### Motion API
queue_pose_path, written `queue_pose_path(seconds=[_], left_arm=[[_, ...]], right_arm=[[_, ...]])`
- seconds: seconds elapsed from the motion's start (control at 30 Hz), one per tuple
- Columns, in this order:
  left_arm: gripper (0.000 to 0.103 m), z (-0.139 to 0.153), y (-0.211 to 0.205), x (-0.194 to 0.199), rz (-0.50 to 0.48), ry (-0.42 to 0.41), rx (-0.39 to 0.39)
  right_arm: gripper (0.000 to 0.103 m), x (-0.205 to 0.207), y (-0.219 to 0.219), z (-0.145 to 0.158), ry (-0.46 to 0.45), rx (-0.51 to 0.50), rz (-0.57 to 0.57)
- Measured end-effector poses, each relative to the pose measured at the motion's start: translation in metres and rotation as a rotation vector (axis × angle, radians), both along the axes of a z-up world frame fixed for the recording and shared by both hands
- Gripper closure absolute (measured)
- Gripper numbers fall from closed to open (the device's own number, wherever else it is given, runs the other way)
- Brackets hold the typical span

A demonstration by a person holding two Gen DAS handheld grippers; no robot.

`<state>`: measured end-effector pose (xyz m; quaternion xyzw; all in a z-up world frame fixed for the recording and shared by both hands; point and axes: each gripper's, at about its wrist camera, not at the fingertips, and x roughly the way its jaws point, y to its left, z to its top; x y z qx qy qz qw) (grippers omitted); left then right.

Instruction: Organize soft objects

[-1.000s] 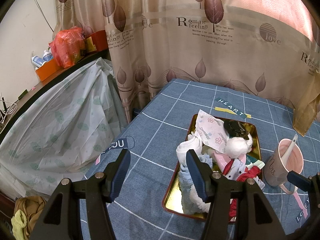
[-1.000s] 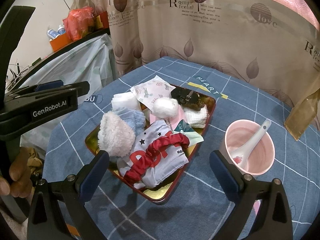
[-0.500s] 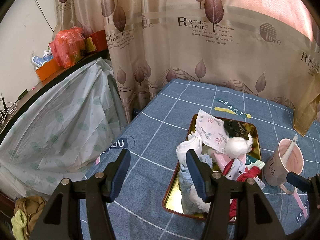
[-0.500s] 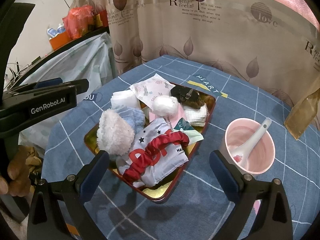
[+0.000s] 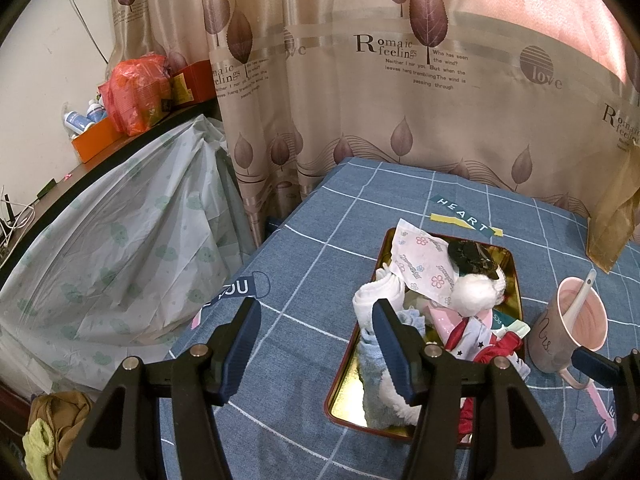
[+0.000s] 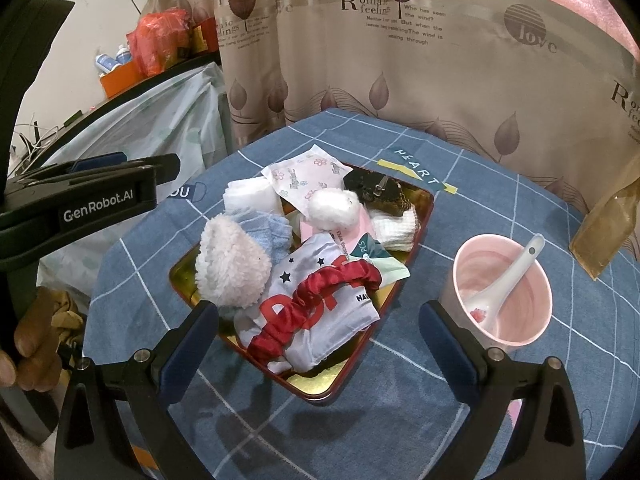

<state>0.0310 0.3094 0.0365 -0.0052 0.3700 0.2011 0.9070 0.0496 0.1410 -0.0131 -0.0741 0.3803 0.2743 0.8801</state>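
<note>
Soft objects: a pile is being held in one gold-lined tray [image 6: 423, 216] on the blue checked tablecloth [image 6: 500, 184].
Counted in the pile: one red scrunchie [image 6: 316, 308] is being carried on one folded white printed cloth [image 6: 320, 332]; one fluffy white sock cuff [image 6: 230, 268], one cotton ball [image 6: 334, 208], one floral packet [image 6: 302, 176] and one dark hair clip [image 6: 376, 190] are being seen.
Right gripper [image 6: 320, 334]: both fingers are being held wide apart above the tray's near end, nothing gripped.
Left gripper [image 5: 316, 336]: fingers are being held apart, empty, over the cloth beside the tray's left rim.
Beside the tray: one pink cup [image 6: 504, 288] is being occupied by one white spoon [image 6: 504, 276].
Behind: one leaf-printed curtain [image 6: 400, 60] is being hung.
</note>
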Motion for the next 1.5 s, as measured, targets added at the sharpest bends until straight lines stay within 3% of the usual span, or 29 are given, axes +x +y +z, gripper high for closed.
queue_pose_path(seconds=[1.5], left_arm=[[0.044,0.0024,-0.0044,-0.0007,-0.012,0.000,0.002]], right_arm=[[0.004,-0.0062,0.0044,-0.0029,0.011,-0.010,0.004]])
